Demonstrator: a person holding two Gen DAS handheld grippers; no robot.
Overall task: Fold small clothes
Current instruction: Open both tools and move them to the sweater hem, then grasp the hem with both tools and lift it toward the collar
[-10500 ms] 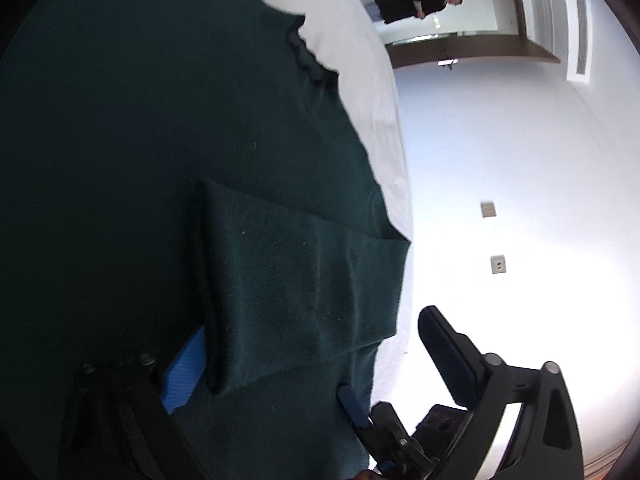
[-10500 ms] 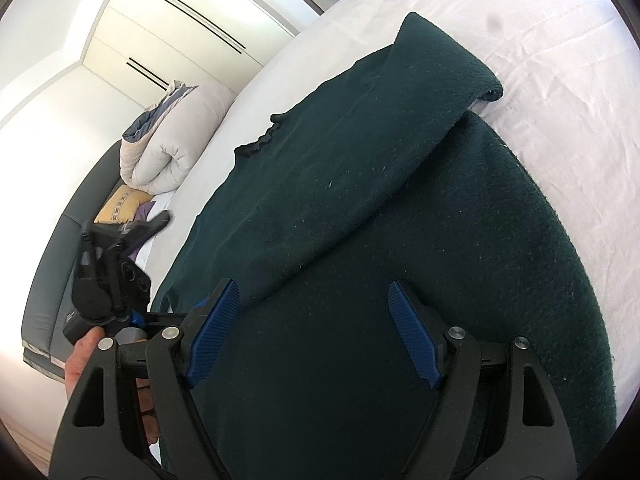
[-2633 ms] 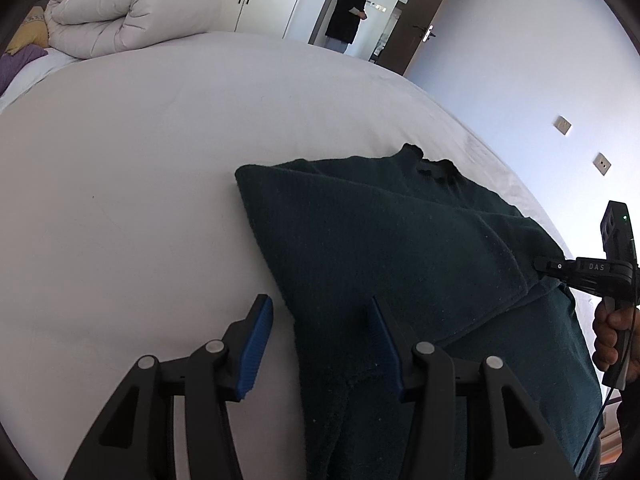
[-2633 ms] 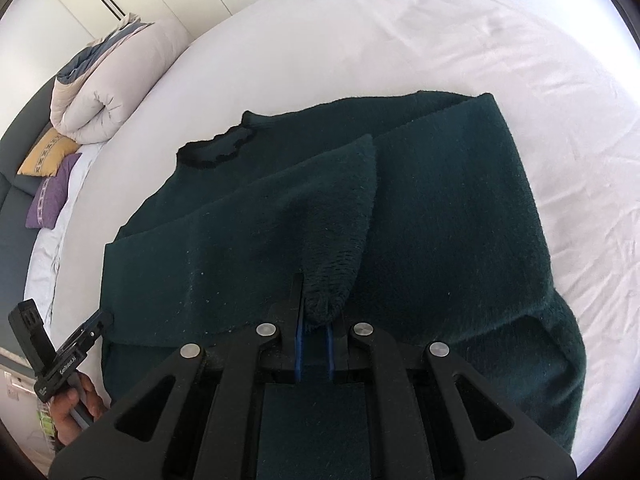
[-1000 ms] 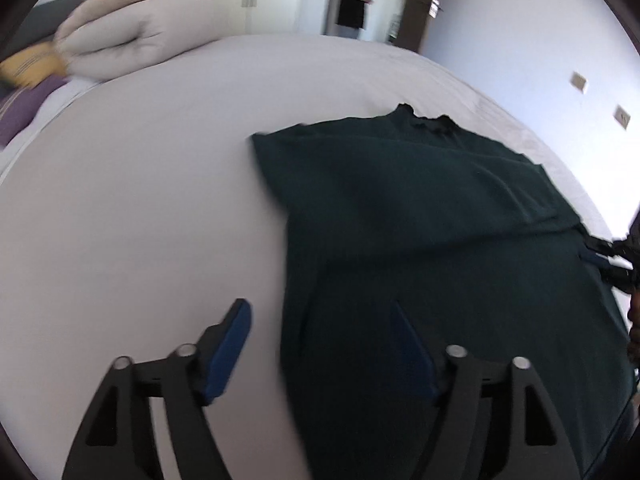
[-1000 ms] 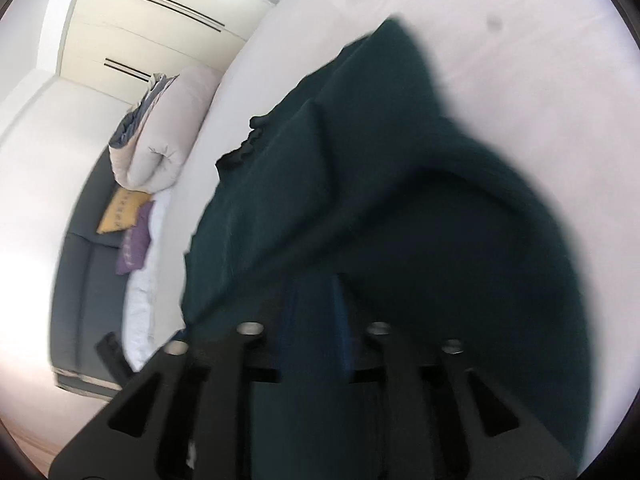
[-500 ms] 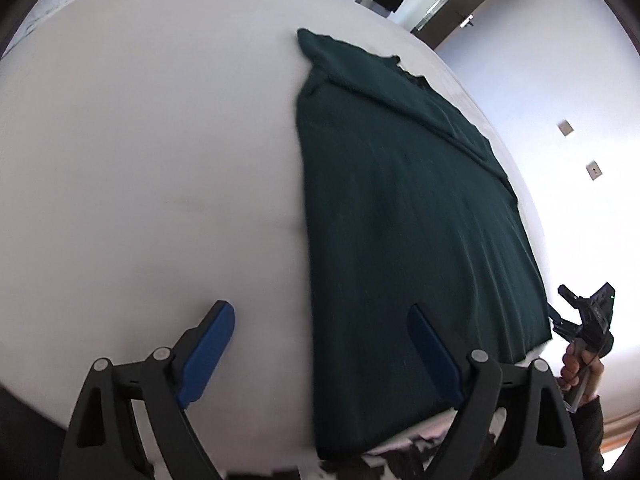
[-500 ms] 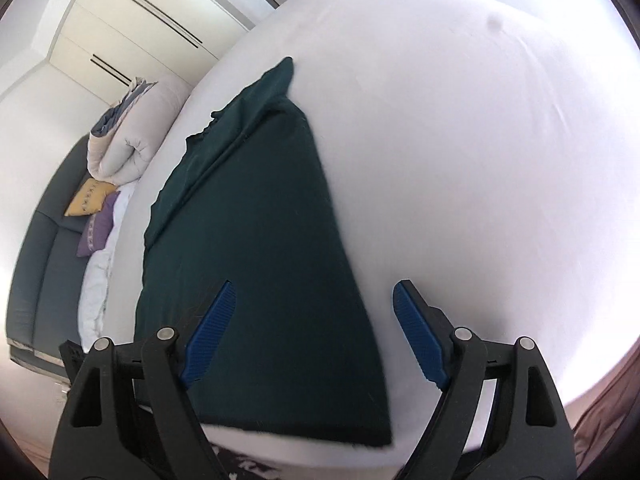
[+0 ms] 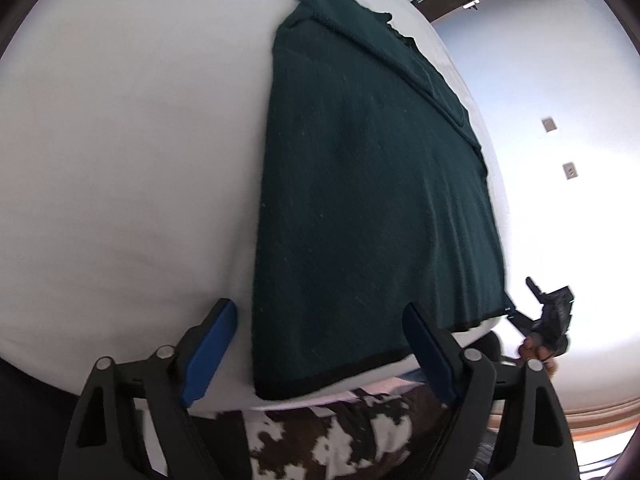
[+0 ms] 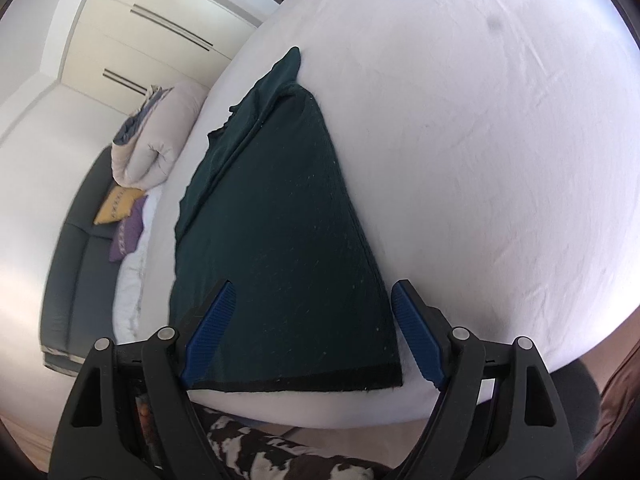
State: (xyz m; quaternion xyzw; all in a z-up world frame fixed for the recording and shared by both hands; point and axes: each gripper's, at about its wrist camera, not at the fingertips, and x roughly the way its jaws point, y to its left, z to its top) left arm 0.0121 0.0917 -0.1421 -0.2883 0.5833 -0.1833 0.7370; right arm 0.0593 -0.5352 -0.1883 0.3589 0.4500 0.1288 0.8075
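A dark green sweater (image 9: 368, 184) lies flat on the white bed (image 9: 120, 140), folded into a long strip with both sleeves turned in. Its black-edged hem reaches the near bed edge. My left gripper (image 9: 318, 312) hovers over the hem's left corner. Its jaws are closing, the cloth lies between them, and the pads are not pressing on it. In the right wrist view the sweater (image 10: 280, 220) runs away from my right gripper (image 10: 314, 292). That gripper is open above the hem's right corner and holds nothing.
A rolled duvet (image 10: 156, 136), a yellow cushion (image 10: 116, 204) and a purple cushion (image 10: 128, 232) sit at the bed's far left by a dark sofa (image 10: 76, 264). A cowhide rug (image 10: 280, 456) lies below the bed edge. The other hand (image 9: 536, 350) shows at the right.
The right gripper let go of the sleeve and opened. Both grippers drew back from the sweater's middle to its hem at the near bed edge. They have hardly moved in the last half second.
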